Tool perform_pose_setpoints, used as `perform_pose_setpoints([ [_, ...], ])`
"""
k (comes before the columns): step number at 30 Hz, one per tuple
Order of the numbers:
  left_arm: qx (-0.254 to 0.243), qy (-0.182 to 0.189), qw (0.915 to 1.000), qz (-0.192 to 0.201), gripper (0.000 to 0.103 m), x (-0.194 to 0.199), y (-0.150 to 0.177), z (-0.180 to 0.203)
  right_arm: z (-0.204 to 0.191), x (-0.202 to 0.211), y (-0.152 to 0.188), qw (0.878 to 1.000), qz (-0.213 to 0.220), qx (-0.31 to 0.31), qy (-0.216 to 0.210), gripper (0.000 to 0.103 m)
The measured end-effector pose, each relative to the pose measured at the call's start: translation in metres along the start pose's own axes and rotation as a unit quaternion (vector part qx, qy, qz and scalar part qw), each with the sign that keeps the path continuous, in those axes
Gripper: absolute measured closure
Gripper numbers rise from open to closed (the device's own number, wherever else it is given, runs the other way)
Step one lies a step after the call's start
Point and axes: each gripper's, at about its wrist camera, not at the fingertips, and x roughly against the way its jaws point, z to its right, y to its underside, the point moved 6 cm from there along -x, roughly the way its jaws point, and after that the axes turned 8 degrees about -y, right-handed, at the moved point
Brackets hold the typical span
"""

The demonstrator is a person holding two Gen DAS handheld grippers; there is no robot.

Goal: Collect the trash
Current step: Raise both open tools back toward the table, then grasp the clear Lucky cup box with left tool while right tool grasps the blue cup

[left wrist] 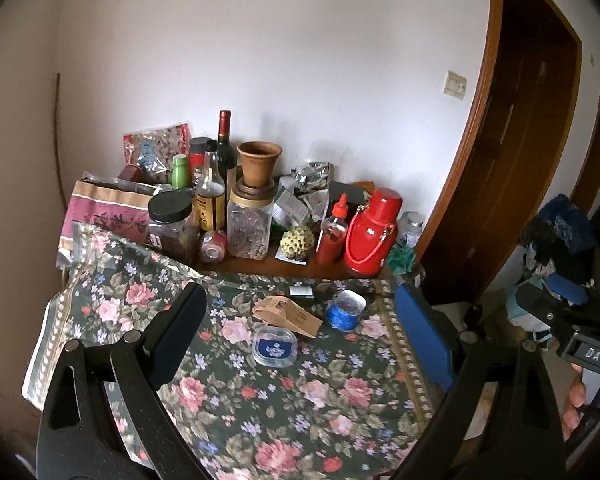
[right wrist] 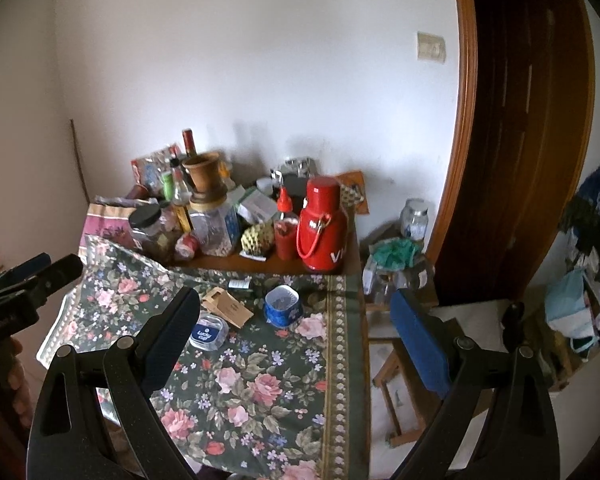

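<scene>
Place: lived-in home, corner of a room
Table: wooden table (right wrist: 352, 256) partly covered by a floral tablecloth (left wrist: 284, 400)
Clutter at the back: red thermos (left wrist: 370, 232), wine bottle (left wrist: 225, 140), plastic jars of dried goods (left wrist: 249, 228), sauce bottle (left wrist: 332, 232), snack bags
Walls: plain white, light switch (left wrist: 455, 85)
Door: dark wooden door (right wrist: 528, 120) in a wood frame
Right side: hanging clothes (right wrist: 588, 248)

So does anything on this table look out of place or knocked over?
Yes. A blue cup lies tipped on its side on the floral cloth, beside a flattened brown carton and a loose lid. The cloth's left edge is rucked up.
</scene>
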Motion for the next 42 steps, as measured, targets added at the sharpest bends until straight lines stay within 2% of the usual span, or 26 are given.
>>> perform_pose_setpoints([
  [6, -0.021, 0.011, 0.9986, -0.047, 0.008, -0.068, -0.008, -0.021, -0.002, -0.068, 0.001, 0.998, -0.049, -0.042, 0.015, 0.008],
  [11, -0.029, 0.014, 0.9949, -0.096, 0.008, -0.127, 0.001, -0.040, 0.004, -0.137, 0.013, 0.991, -0.100, -0.086, 0.024, 0.008],
  [18, -0.045, 0.021, 0.9855, -0.162, 0.008, -0.198, 0.034, -0.053, 0.020, -0.226, 0.044, 0.972, -0.175, -0.150, 0.044, 0.008],
  [21, -0.048, 0.028, 0.9799, -0.192, 0.008, -0.219, 0.054, -0.053, 0.025, -0.252, 0.052, 0.966, -0.190, -0.166, 0.054, 0.009],
  [25, -0.060, 0.038, 0.9708, -0.229, 0.008, -0.241, 0.081, -0.045, 0.032, -0.282, 0.061, 0.960, -0.189, -0.191, 0.073, 0.009],
  [29, -0.070, 0.043, 0.9640, -0.253, 0.008, -0.253, 0.100, -0.035, 0.037, -0.305, 0.070, 0.953, -0.197, -0.213, 0.088, 0.009],
  [32, -0.076, 0.046, 0.9594, -0.268, 0.008, -0.260, 0.111, -0.029, 0.039, -0.312, 0.077, 0.949, -0.202, -0.219, 0.098, 0.024],
  [34, -0.080, 0.046, 0.9568, -0.276, 0.008, -0.264, 0.118, -0.024, 0.040, -0.313, 0.080, 0.949, -0.203, -0.220, 0.101, 0.039],
  [42, -0.096, 0.044, 0.9499, -0.294, 0.008, -0.281, 0.137, -0.004, 0.040, -0.283, 0.077, 0.964, -0.168, -0.174, 0.106, 0.040],
])
